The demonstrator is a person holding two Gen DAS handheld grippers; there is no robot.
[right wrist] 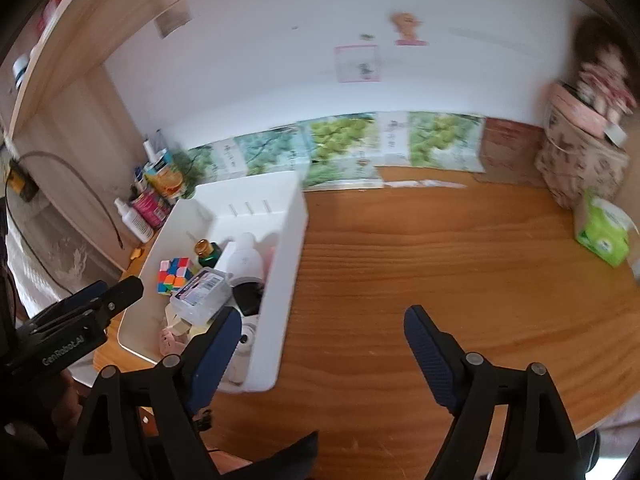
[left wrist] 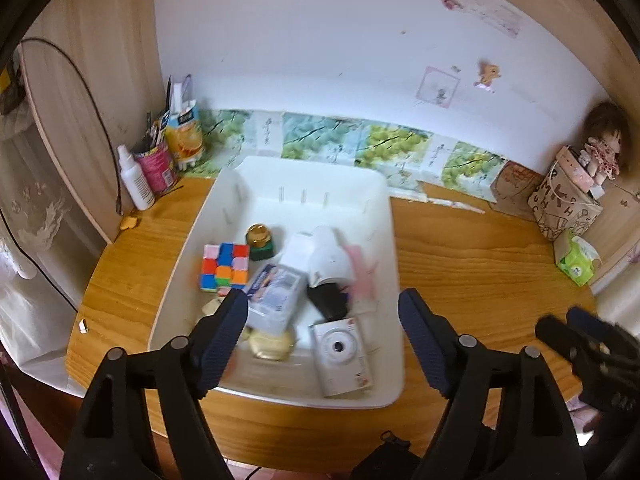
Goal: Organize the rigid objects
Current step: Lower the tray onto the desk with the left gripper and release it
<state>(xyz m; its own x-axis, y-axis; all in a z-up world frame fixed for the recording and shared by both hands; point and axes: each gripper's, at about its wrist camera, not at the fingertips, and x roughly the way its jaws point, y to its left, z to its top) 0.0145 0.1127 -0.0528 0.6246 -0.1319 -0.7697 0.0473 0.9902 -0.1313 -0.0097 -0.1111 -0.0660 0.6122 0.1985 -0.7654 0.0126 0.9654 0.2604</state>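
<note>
A white plastic bin (left wrist: 394,264) stands on the wooden table and also shows in the right wrist view (right wrist: 288,240). It holds a colour cube (left wrist: 224,266), a green bottle with a gold cap (left wrist: 261,240), a clear box with a blue label (left wrist: 276,296), a white and black device (left wrist: 330,268) and a white instant camera (left wrist: 340,350). My left gripper (left wrist: 322,320) is open and empty, above the bin's near end. My right gripper (right wrist: 322,332) is open and empty, over bare table right of the bin.
At the back left stand a white spray bottle (left wrist: 134,178), a pink can with pens (left wrist: 158,164) and a juice carton (left wrist: 186,134). At the right are a patterned paper bag with a doll (left wrist: 568,200) and a green tissue pack (left wrist: 578,260). Picture cards (left wrist: 360,148) line the wall.
</note>
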